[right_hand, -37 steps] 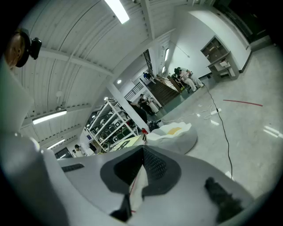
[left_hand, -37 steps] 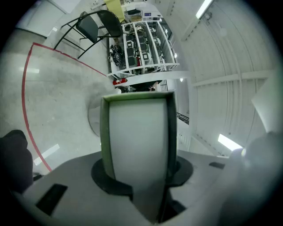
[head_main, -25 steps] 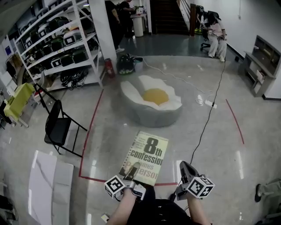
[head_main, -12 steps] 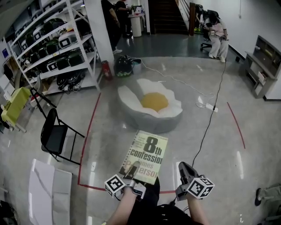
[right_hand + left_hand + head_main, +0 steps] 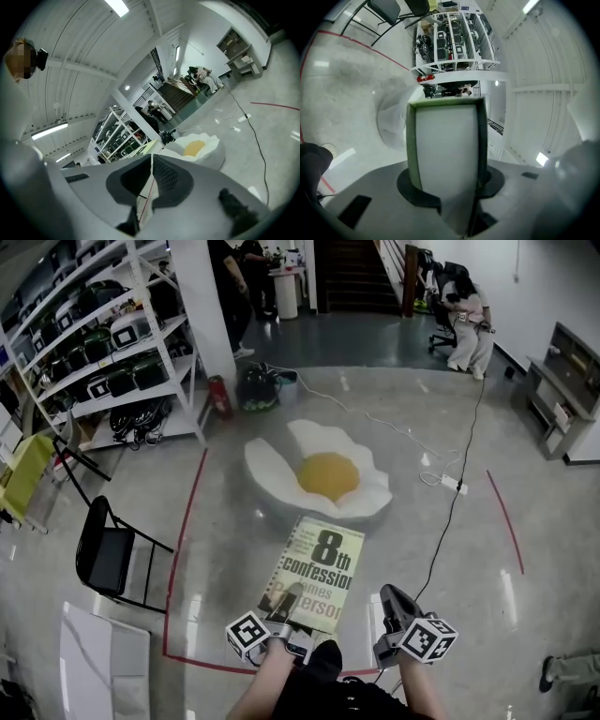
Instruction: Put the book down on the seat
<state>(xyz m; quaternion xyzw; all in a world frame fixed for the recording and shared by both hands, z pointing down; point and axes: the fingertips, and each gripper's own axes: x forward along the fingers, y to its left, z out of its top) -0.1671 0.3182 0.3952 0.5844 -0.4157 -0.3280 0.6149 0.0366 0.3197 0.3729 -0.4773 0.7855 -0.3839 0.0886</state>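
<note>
The book [image 5: 317, 570] is a pale green paperback with large black title print, held flat and pointing toward the seat. My left gripper [image 5: 285, 604] is shut on its near edge. In the left gripper view its white page block [image 5: 446, 150] fills the space between the jaws. The seat [image 5: 323, 479] is a fried-egg beanbag, white with a yellow middle, on the floor just beyond the book's far edge. It also shows in the right gripper view [image 5: 197, 147]. My right gripper [image 5: 393, 604] hovers right of the book, pads [image 5: 164, 173] pressed together with nothing in them.
A black folding chair [image 5: 111, 557] stands at the left, white slabs [image 5: 101, 664] near it. Red tape [image 5: 186, 531] marks the floor. A black cable [image 5: 452, 512] runs past the seat's right side. Shelving [image 5: 103, 343], a fire extinguisher [image 5: 217, 396] and people stand farther back.
The view has moved forward: the seat sits closer to the book's far edge, and the chair and shelving have slid left. Both grippers and the book keep their pose.
</note>
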